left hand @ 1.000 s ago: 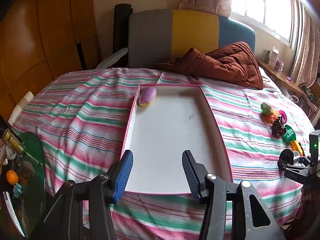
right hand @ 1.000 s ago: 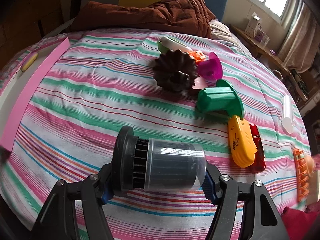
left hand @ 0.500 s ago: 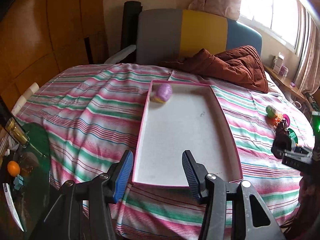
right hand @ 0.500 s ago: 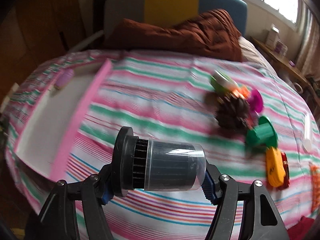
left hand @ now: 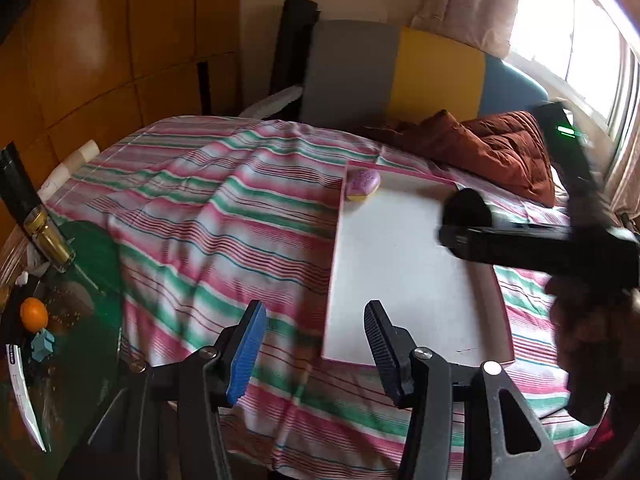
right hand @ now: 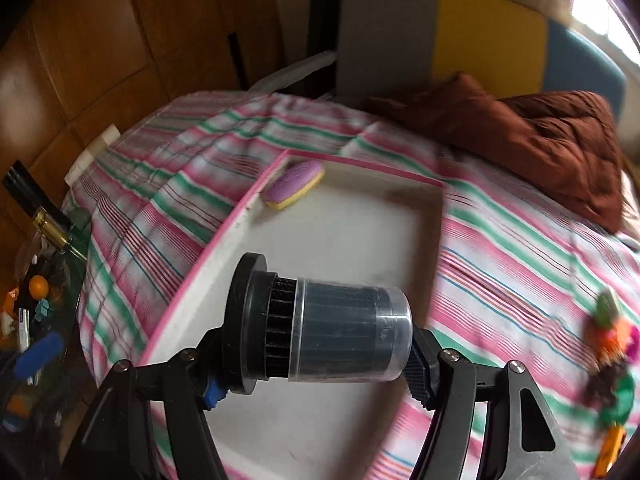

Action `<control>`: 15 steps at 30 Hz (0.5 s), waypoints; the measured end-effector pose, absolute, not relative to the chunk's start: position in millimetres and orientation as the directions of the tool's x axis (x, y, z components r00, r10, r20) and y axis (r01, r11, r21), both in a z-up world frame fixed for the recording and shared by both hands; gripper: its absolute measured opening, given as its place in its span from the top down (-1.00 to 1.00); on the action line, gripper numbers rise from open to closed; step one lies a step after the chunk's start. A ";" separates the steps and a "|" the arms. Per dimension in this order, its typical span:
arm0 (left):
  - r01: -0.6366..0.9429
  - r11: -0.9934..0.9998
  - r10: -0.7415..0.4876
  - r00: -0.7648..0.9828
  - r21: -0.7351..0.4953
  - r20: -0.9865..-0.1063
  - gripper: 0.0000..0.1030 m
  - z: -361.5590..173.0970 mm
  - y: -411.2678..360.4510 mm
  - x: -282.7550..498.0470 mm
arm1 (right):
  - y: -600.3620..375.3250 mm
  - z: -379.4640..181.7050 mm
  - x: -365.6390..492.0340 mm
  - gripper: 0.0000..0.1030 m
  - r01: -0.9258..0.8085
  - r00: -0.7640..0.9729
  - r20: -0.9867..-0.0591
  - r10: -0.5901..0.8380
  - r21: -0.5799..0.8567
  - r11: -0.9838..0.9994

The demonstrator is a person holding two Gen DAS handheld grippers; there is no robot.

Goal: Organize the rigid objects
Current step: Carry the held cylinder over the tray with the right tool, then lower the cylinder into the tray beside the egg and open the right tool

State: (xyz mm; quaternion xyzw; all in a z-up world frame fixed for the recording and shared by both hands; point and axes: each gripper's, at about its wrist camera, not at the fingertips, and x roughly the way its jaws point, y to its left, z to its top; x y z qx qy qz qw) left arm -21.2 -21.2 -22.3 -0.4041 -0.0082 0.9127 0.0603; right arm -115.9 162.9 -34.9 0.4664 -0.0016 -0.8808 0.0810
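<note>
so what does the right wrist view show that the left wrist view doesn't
Only the right wrist view shows the right claw shut on a black cylinder with a clear cap, above the tray, and the blurred pile of toys at the right edge.

Only the left wrist view shows the left claw open and empty, with the right tool's dark body crossing the tray's right side.

Both show the pink-rimmed tray, the purple and yellow piece in its far left corner, the striped bedspread and the brown quilt.

bed (right hand: 520,248), striped sheet | on it: pink-rimmed tray (right hand: 224,236), brown quilt (right hand: 552,140), toys (right hand: 612,344)
</note>
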 end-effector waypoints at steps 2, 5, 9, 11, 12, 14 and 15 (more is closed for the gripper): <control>-0.092 -0.994 0.111 -0.664 -0.066 -0.740 0.00 -24.0 -26.4 -21.9 | 147.4 -43.0 -135.6 -0.35 0.145 -0.533 -0.835 -0.136 0.069 -0.987; -0.077 -0.994 0.105 -0.661 -0.073 -0.743 0.00 -26.4 -33.6 -23.7 | 128.1 -56.7 -159.7 -0.35 0.152 -0.504 -0.856 -0.119 0.048 -0.987; -0.060 -0.995 0.097 -0.662 -0.077 -0.743 0.00 -26.2 -41.8 -27.2 | 113.9 -71.2 -183.2 -0.35 0.135 -0.476 -0.874 -0.093 0.031 -0.990; -0.054 -0.996 0.093 -0.663 -0.076 -0.743 0.00 -25.8 -44.2 -28.4 | 110.8 -79.2 -192.6 -0.35 0.119 -0.456 -0.886 -0.081 0.029 -0.992; -0.052 -0.996 0.093 -0.663 -0.078 -0.743 0.00 -25.6 -45.5 -29.0 | 109.4 -82.7 -195.9 -0.36 0.109 -0.452 -0.889 -0.068 0.021 -0.994; -0.049 -0.996 0.091 -0.663 -0.078 -0.743 0.00 -25.4 -47.3 -29.6 | 107.4 -86.7 -201.0 -0.36 0.102 -0.447 -0.892 -0.067 0.023 -0.994; -0.048 -0.996 0.092 -0.664 -0.080 -0.742 0.00 -25.4 -48.5 -30.2 | 106.7 -87.9 -203.1 -0.36 0.101 -0.446 -0.892 -0.071 0.029 -0.994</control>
